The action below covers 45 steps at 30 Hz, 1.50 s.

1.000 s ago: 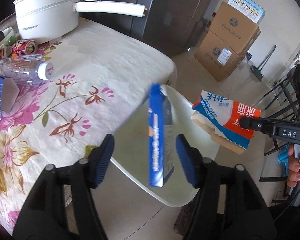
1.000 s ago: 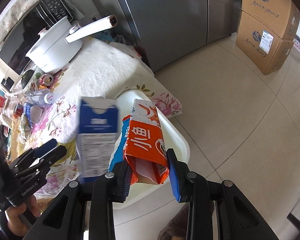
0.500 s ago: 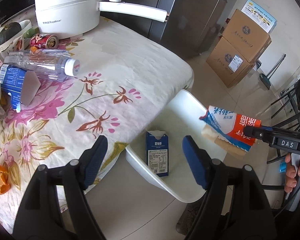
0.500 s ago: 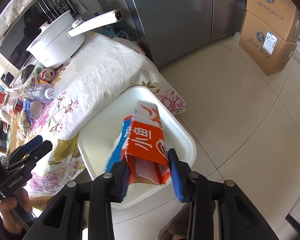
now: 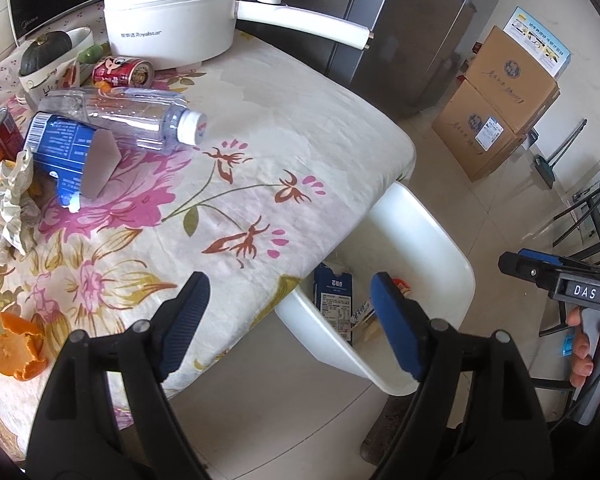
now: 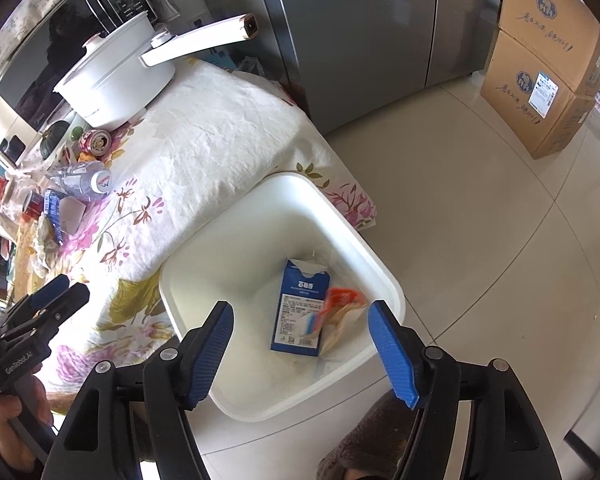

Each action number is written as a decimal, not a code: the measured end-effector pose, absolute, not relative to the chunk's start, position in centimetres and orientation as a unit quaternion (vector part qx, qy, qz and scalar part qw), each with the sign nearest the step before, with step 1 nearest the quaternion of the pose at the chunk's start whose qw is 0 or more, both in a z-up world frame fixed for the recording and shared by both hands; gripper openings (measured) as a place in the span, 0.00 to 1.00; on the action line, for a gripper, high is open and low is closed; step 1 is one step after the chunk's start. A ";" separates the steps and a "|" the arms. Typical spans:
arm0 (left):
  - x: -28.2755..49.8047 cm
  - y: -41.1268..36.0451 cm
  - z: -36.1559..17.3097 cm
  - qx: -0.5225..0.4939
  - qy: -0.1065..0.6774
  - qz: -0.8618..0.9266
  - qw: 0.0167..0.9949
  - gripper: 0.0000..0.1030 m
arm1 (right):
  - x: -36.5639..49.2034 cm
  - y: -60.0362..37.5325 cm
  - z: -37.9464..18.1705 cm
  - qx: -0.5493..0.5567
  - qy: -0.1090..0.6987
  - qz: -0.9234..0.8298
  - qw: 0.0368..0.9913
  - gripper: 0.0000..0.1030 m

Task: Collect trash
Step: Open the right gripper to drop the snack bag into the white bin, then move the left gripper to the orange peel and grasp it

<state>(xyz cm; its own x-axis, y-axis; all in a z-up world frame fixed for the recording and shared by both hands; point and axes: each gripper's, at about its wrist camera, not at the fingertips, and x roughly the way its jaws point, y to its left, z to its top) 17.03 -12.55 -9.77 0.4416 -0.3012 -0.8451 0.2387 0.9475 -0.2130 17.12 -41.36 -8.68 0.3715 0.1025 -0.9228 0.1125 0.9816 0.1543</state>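
the white bin (image 6: pixel 384 280) stands on the floor against the desk's corner, directly ahead of the right tongs (image 6: pixel 302 352) and below them. inside it lies a blue carton (image 6: pixel 302 312) flat on the bottom, printed side up, with an orange and white wrapper (image 6: pixel 340 308) touching its right edge; the wrapper is blurred. the right tongs are spread wide and hold nothing, their blue pads framing the bin's near rim. the left tongs (image 5: pixel 288 320) are also wide open and empty, hovering over the desk's (image 5: pixel 300 128) near edge, with the bin showing between their pads and a little to the right.

farther ahead and to the left of the left tongs, on the flowered cloth, lie a clear plastic bottle (image 5: pixel 128 114) on its side, a second blue carton (image 5: pixel 68 156) touching it, crumpled paper (image 5: pixel 10 204), orange peel (image 5: pixel 14 348), a red can (image 5: pixel 122 74) on its side and another red can (image 5: pixel 0 136) standing. a white pot (image 5: pixel 172 20) with a long handle sits at the far end. cardboard boxes (image 6: pixel 548 60) are stacked on the floor well apart.
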 end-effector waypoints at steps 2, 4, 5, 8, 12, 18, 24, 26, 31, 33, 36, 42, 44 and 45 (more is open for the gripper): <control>17.0 -11.7 -9.4 -0.028 0.505 -0.157 0.848 0.80 | 17.3 -40.9 -8.4 0.096 0.558 0.000 0.824 0.74; 17.1 -10.6 -9.0 -0.020 0.506 -0.150 0.849 0.80 | 17.6 -40.2 -8.1 0.096 0.556 0.006 0.826 0.74; 17.2 -9.8 -8.6 -0.016 0.505 -0.144 0.851 0.80 | 17.7 -39.9 -8.0 0.096 0.554 0.010 0.827 0.75; 17.2 -7.2 -7.4 -0.007 0.496 -0.127 0.859 0.80 | 18.1 -38.7 -7.5 0.090 0.550 0.023 0.830 0.76; 17.3 -3.8 -6.7 -0.006 0.497 -0.108 0.861 0.80 | 18.5 -37.2 -7.0 0.087 0.545 0.034 0.833 0.78; 16.7 0.5 -7.6 0.006 0.519 -0.100 0.849 0.80 | 19.0 -34.7 -6.2 0.076 0.537 0.046 0.839 0.81; 15.3 3.9 -9.1 0.034 0.542 -0.108 0.833 0.80 | 19.3 -32.2 -6.4 0.058 0.540 0.064 0.837 0.81; 14.5 4.8 -9.6 0.043 0.546 -0.113 0.829 0.80 | 19.4 -31.3 -6.5 0.049 0.542 0.069 0.836 0.81; 13.0 7.2 -10.6 0.050 0.559 -0.118 0.819 0.80 | 19.5 -29.1 -6.6 0.038 0.544 0.079 0.834 0.82; 12.5 8.1 -11.2 0.049 0.566 -0.120 0.814 0.80 | 19.7 -28.1 -6.6 0.035 0.545 0.086 0.833 0.82; 12.1 9.2 -11.8 0.055 0.575 -0.116 0.808 0.80 | 19.6 -26.5 -6.6 0.028 0.545 0.097 0.832 0.82; 12.3 9.6 -13.3 0.077 0.590 -0.114 0.795 0.80 | 19.3 -23.3 -7.1 0.000 0.550 0.115 0.827 0.82; 12.8 9.4 -13.8 0.087 0.593 -0.109 0.793 0.80 | 19.2 -22.4 -7.3 -0.010 0.552 0.120 0.825 0.82; 13.2 9.3 -13.9 0.089 0.592 -0.107 0.794 0.80 | 19.1 -22.0 -7.4 -0.014 0.553 0.121 0.824 0.82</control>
<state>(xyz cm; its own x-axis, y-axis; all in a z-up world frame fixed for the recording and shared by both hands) 13.17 9.34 -13.92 0.2762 -0.0648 -0.9589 0.2750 0.9613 0.0143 19.13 -22.03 -7.45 0.3597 0.1838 -0.9148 -0.2146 0.9704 0.1106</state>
